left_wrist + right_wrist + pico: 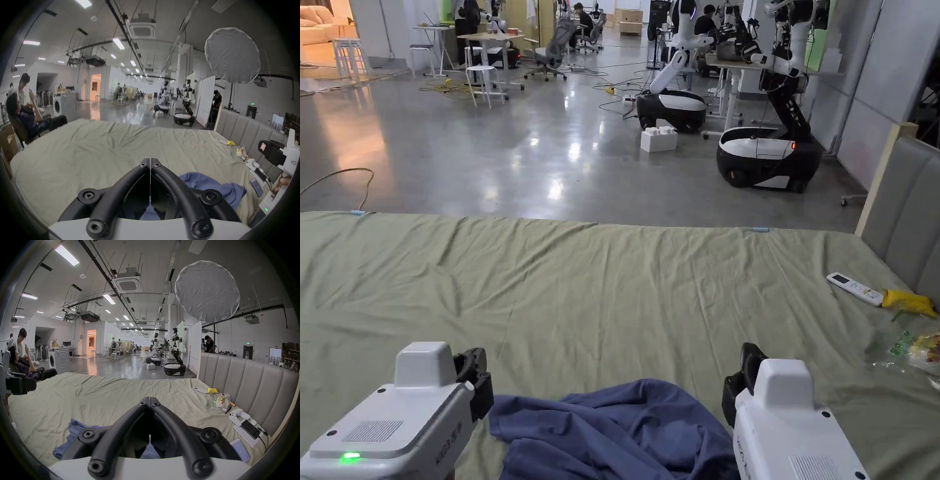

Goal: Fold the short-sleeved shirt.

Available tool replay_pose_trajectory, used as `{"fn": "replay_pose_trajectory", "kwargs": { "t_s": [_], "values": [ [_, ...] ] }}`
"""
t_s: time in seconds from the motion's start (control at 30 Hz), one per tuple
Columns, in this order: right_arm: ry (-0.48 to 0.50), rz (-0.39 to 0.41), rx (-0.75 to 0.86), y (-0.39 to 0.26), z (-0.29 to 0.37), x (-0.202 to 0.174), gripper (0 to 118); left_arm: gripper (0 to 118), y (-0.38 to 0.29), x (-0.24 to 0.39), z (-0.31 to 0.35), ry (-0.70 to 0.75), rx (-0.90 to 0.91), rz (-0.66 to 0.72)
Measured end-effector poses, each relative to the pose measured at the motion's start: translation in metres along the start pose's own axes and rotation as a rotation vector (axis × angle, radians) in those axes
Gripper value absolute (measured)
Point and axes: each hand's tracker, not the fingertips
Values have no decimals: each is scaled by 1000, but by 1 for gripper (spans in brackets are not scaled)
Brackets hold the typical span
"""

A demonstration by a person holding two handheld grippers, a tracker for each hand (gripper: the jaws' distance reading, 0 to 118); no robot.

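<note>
A blue short-sleeved shirt (612,431) lies crumpled on the olive sheet of the bed (581,294), at the near edge between my two grippers. My left gripper (474,378) hovers just left of the shirt, and in the left gripper view its jaws (150,162) are shut tip to tip, holding nothing, with the shirt (211,185) lower right. My right gripper (745,375) hangs at the shirt's right side. In the right gripper view its jaws (149,400) meet with nothing between them, above the sheet, with the shirt (76,428) lower left.
A white remote (854,289), a yellow item (909,302) and a snack bag (915,350) lie by the grey padded headboard (909,212) on the right. Phones (240,449) and a white controller (238,416) sit along that side. Robots (769,156) stand on the floor beyond the bed.
</note>
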Motion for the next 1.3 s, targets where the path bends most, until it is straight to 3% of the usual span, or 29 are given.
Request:
{"fn": "replay_pose_trajectory", "kwargs": {
  "t_s": [0.43, 0.47, 0.5, 0.53, 0.57, 0.6, 0.73, 0.83, 0.9, 0.97, 1.03, 1.17, 1.3],
  "values": [
    [-4, 4, -73, -22, -5, 6, 0, 1, -102, -26, -74, -15, -501, 35],
    [-5, 4, -80, -25, -5, 7, 0, 10, -108, -26, -80, -16, -549, 37],
    [-7, 4, -86, -26, -5, 8, 0, 29, -112, -26, -86, -7, -581, 39],
    [-8, 4, -92, -28, -5, 9, 0, 62, -117, -26, -91, 12, -600, 35],
    [-9, 5, -99, -29, -5, 10, 1, 81, -122, -27, -96, 27, -625, 28],
    [-10, 7, -104, -31, -5, 11, 0, 87, -127, -26, -101, 25, -667, 21],
    [-20, 10, -121, -37, -4, 17, 0, 85, -148, -22, -109, 56, -765, -11],
    [-31, 7, -138, -42, -4, 22, 0, 80, -148, -12, -99, 79, -701, -58],
    [-38, 6, -148, -46, -4, 25, 0, 61, -148, -6, -98, 83, -685, -54],
    [-45, -2, -157, -50, -4, 29, 0, 27, -149, -3, -97, 65, -676, -109],
    [-50, -10, -169, -55, -4, 33, 0, 11, -148, -1, -97, 32, -682, -105],
    [-55, -10, -186, -61, 0, 39, 0, 8, -139, -20, -92, -7, -669, 39],
    [-45, -1, -224, -64, 1, 48, 1, 8, -115, -25, -70, 16, -573, -32]
  ]
}}
